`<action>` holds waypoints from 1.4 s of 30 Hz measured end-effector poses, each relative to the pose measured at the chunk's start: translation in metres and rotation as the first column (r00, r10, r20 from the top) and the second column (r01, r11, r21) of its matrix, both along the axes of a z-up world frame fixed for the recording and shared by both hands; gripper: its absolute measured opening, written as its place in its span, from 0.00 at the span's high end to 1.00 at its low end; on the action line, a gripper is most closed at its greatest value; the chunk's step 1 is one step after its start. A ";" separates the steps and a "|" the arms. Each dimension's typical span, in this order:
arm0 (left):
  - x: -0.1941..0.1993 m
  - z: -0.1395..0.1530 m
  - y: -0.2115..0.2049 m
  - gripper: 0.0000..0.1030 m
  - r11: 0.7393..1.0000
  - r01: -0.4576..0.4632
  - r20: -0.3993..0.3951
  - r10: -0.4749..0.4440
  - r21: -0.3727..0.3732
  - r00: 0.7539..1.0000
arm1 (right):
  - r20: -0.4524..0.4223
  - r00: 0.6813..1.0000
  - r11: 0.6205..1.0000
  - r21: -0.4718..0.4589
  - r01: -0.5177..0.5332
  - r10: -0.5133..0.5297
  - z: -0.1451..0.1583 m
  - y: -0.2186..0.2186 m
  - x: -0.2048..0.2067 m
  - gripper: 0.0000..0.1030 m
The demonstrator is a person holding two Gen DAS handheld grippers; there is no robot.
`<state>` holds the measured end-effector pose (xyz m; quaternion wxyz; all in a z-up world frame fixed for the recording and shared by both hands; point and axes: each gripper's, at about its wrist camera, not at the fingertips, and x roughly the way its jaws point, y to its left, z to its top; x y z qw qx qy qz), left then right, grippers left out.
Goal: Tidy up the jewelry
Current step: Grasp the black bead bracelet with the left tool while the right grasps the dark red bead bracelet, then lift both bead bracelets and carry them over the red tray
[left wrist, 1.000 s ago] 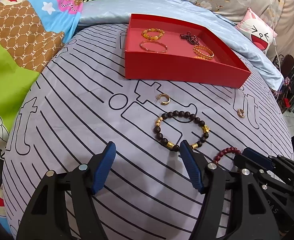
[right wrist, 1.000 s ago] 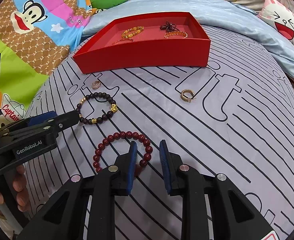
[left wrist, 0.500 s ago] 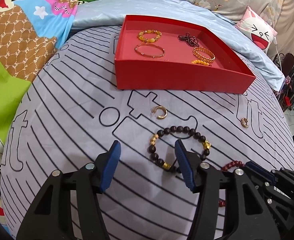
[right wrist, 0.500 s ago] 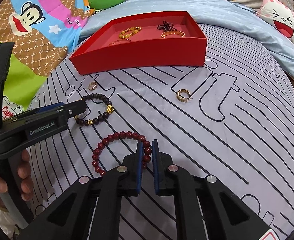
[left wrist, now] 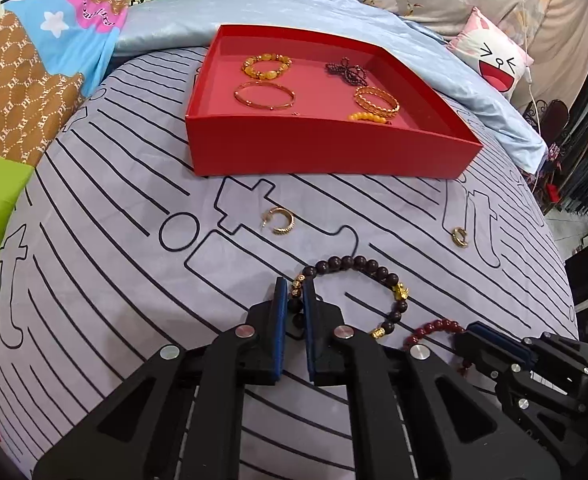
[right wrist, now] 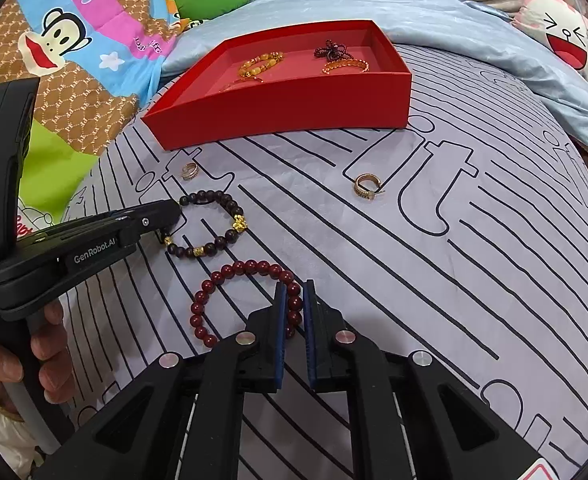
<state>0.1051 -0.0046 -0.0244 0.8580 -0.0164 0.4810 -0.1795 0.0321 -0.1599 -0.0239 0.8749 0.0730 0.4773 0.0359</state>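
On the striped grey sheet lies a dark bead bracelet (left wrist: 368, 264) with gold charms, and my left gripper (left wrist: 294, 300) is shut on its near-left beads. The same left gripper (right wrist: 170, 212) and dark bead bracelet (right wrist: 230, 204) show in the right wrist view. Just right of it lies a red bead bracelet (right wrist: 246, 270), its right side pinched by my right gripper (right wrist: 294, 300), which is shut. In the left wrist view the red bead bracelet (left wrist: 434, 326) runs under the right gripper (left wrist: 474, 332). Both bracelets rest on the sheet. A red tray (left wrist: 326, 152) stands beyond them.
The tray (right wrist: 286, 108) holds several bracelets and a dark beaded piece. A gold hoop earring (left wrist: 280, 220) and a second gold earring (left wrist: 459, 237) lie loose between tray and bracelets. A cartoon blanket covers the left, pillows the back. A person's hand (right wrist: 50, 344) holds the left gripper.
My left gripper's jaws went from wide apart to shut on the dark bracelet after shifting onto its left side. The right gripper's jaws closed the last gap onto the red bracelet.
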 end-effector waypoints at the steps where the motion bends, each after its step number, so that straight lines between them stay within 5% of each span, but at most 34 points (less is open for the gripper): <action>1: -0.002 0.001 0.000 0.93 1.000 0.003 0.000 -0.003 -0.004 1.000 | 0.004 1.000 1.000 0.002 0.001 -0.001 0.002 0.000 -0.001 0.93; 27: -0.034 0.056 -0.016 0.93 0.997 0.074 0.091 -0.074 0.008 0.993 | 0.139 0.990 1.000 0.008 0.013 -0.014 0.063 -0.004 -0.008 0.93; 42: -0.005 0.092 -0.021 0.93 0.997 0.078 0.148 -0.073 -0.023 0.986 | 0.210 0.978 1.000 0.001 -0.005 0.005 0.099 -0.010 0.035 0.93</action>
